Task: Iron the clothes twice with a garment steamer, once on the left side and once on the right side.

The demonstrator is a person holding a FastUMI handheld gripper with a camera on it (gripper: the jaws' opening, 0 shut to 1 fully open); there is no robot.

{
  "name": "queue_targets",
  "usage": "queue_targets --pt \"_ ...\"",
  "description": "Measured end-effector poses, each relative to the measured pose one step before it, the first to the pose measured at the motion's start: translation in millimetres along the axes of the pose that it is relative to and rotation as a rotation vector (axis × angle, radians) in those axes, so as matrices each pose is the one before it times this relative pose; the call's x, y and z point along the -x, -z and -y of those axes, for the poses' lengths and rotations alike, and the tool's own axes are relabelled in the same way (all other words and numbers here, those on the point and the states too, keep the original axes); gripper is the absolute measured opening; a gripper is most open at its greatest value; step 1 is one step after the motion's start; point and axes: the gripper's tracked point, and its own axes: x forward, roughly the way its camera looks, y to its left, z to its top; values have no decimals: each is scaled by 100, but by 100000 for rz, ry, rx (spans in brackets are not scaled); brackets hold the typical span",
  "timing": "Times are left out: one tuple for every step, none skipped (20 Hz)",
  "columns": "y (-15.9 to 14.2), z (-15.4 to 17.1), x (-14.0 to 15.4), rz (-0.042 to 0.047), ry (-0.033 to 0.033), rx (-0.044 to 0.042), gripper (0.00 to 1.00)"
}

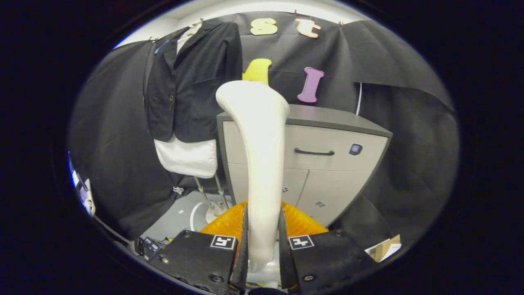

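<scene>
Gripper with fingers pinching the handle of the garment steamer, its head raised at 12 o'clock (cabinet behind). Jacket hangs well apart at 11 o'clock; judged step: carrying, so next swing the head onto its left side.

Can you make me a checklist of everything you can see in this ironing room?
Surface: grey floor under the clothes stand.
Job's things: white garment steamer upright between the fingers; black jacket over a white garment, hanging beyond and to the left.
Clutter: cardboard box, small device on the floor.
Gripper: gripper shut on the steamer handle.
Cables: white cable behind the cabinet.
Surroundings: grey cabinet, black cloth wall.
</scene>
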Motion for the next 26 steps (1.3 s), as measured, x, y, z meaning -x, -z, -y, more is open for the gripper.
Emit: queue_targets --pt "31 1105 273 -495 752 -700 34" --pt "217 894 221 -696 708 -692 34" --pt "53 787 205 -492 359 -696 34" --pt "257 841 270 -936 516 -242 34" --pt "296 646 87 -1374 -68 -65 34" --pt "499 521 146 -1132 168 -966 34" --pt "218 373 120 -848 278 -820 34" --pt "103 273 262 -501 278 -621 34" --pt "59 117 183 -259 119 -441 34" --pt "66 -70 369 230 13 341 34" --pt "-139 -154 225 469 -233 614 34" --pt "14 -281 296 590 -425 454 34" --pt "-147 -322 253 546 -420 263 34" --pt "63 -372 159 314 -449 31 34" --pt "-64 -462 67 -216 -754 2 34" --pt "-5 -292 215 53 -406 -235 34" --pt "-150 -140 106 67 365 -317 34" --pt "-174 -9 238 411 976 36 34" --pt "-269 -26 178 222 1008 -344 34" --pt "446 -479 -202 461 348 -662 34" --pt "-57 -287 -30 106 642 -654 34" --pt "74 -92 144 268 527 -731 34" --pt "-96 -107 104 248 667 -588 34" --pt "101 -144 36 219 379 -772 34" --pt "-63 -128 56 215 489 -468 34" --pt "47 -111 139 164 353 -432 34"
